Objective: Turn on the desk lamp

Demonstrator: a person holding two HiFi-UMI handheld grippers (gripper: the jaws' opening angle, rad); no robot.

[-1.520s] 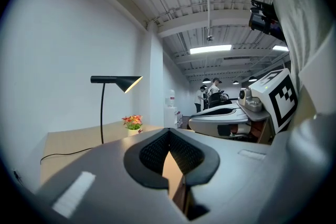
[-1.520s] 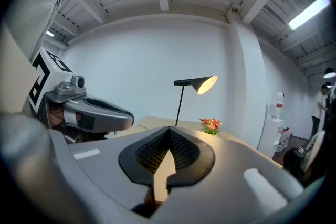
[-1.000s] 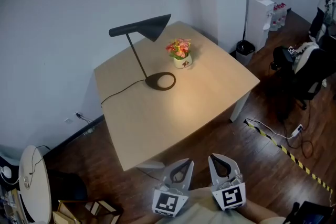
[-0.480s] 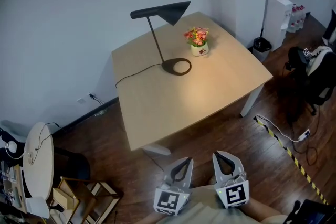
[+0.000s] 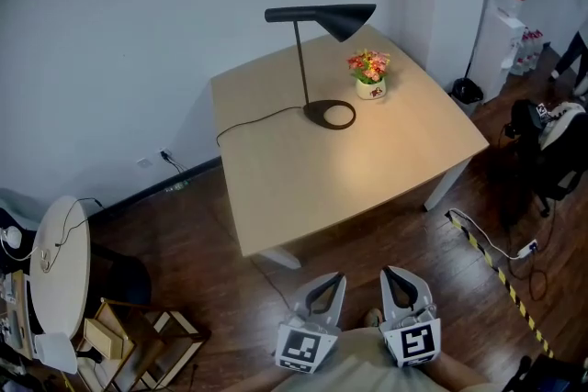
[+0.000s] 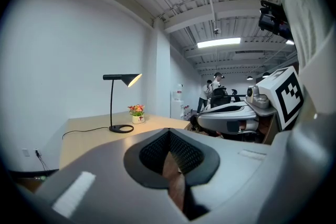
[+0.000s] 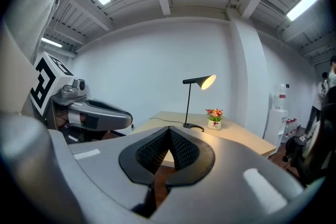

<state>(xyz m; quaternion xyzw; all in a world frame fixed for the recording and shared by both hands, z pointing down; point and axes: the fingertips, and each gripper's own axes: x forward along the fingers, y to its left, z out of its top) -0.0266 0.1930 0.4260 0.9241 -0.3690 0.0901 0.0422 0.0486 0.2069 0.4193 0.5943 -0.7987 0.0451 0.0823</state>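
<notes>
A black desk lamp [image 5: 322, 16] stands at the far side of a light wooden table [image 5: 349, 174], its round base [image 5: 331, 114] beside a small pot of flowers [image 5: 369, 75]. Its shade glows in the left gripper view [image 6: 122, 79] and the right gripper view [image 7: 200, 81], and warm light falls on the tabletop. My left gripper [image 5: 328, 280] and right gripper [image 5: 394, 274] hang side by side over the dark wood floor, well short of the table's near edge. Both are shut with nothing between their jaws, as also seen for the left gripper [image 6: 169, 131] and right gripper [image 7: 169, 129].
The lamp's cord [image 5: 253, 122] runs off the table's left edge toward a wall socket. A round white side table [image 5: 57, 278] and a wooden frame [image 5: 138, 344] stand at the left. A water dispenser [image 5: 507, 30], a bin [image 5: 467, 92], a chair [image 5: 551, 147] and striped floor tape [image 5: 487, 245] are at the right.
The head view has swung, so the table and lamp now sit further right and slightly lower in the picture. Both grippers stay shut in the same place near my body.
</notes>
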